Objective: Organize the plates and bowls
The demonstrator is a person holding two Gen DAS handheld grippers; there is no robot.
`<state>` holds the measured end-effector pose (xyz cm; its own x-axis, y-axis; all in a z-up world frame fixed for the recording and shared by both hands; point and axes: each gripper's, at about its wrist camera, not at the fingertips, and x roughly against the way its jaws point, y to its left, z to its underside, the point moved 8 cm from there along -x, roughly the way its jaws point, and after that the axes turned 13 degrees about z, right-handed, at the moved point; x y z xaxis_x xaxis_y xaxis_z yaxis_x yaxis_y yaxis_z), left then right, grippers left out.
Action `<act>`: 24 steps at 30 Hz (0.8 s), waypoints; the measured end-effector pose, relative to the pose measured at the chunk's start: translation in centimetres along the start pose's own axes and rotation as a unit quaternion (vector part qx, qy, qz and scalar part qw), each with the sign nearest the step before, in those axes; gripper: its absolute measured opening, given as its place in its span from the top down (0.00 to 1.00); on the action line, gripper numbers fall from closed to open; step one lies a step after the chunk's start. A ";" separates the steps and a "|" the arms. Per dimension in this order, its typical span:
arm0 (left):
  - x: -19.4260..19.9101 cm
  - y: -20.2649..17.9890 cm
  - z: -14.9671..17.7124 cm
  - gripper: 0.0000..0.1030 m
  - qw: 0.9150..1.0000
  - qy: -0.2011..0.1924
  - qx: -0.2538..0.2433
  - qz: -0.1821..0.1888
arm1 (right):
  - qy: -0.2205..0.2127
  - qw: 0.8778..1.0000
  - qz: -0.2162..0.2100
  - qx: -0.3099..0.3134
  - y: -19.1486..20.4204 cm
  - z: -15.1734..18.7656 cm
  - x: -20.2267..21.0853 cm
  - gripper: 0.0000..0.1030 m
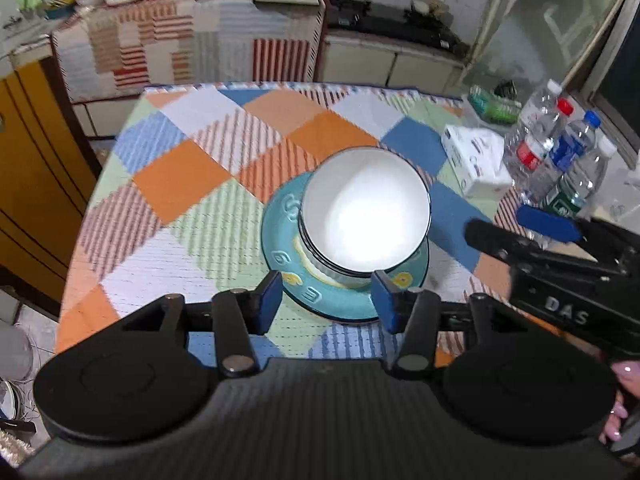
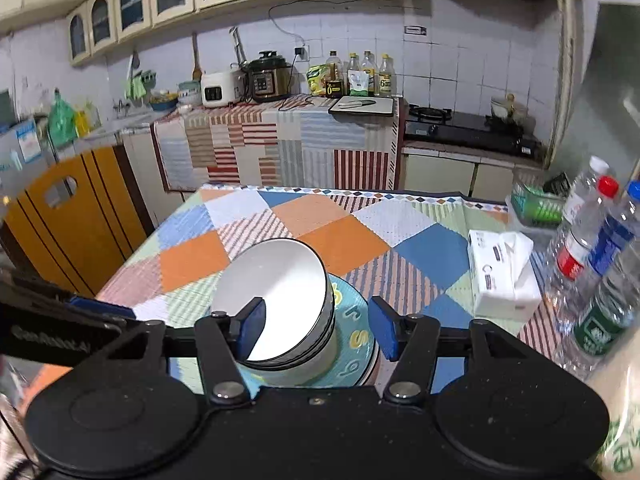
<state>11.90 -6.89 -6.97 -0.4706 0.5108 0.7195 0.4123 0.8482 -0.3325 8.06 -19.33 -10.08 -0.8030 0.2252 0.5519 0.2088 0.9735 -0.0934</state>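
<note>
You have one stack of white bowls (image 1: 366, 216) on the table; its side shows several nested rims, but you cannot tell exactly how many. One teal plate (image 1: 280, 240) sits under it. One tissue box (image 1: 474, 162) stands near four plastic water bottles (image 1: 568, 148): two white-capped, one red-capped, one blue-capped. One green basket (image 1: 494, 106) sits behind them. You hold two grippers, the left gripper (image 1: 326, 300) and the right gripper (image 2: 318, 326).

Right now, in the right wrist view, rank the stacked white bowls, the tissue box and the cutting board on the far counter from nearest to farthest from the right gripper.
1. Stacked white bowls: on the teal plate, just ahead of the right gripper, toward its left finger.
2. Tissue box: farther back on the table, to the right.
3. Cutting board: on the far counter beyond the table.
</note>
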 end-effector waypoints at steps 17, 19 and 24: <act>5.8 0.9 2.0 0.15 0.997 -0.041 -0.018 -0.062 | 0.014 0.993 0.115 0.027 -1.1 1.7 6.3 0.06; 5.5 1.4 2.5 0.10 0.997 -0.031 -0.016 -0.072 | 0.017 0.992 0.123 0.036 -1.1 1.9 6.5 0.06; 4.8 2.5 3.7 0.10 0.996 -0.025 -0.019 -0.083 | 0.011 0.990 0.133 0.042 -0.9 2.3 6.9 0.06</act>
<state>7.82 -1.83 -6.58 -0.5728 0.3711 0.7309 0.3547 0.9161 -0.1871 1.05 -18.61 -8.15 -0.7132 0.4739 0.5166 0.3633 0.8801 -0.3058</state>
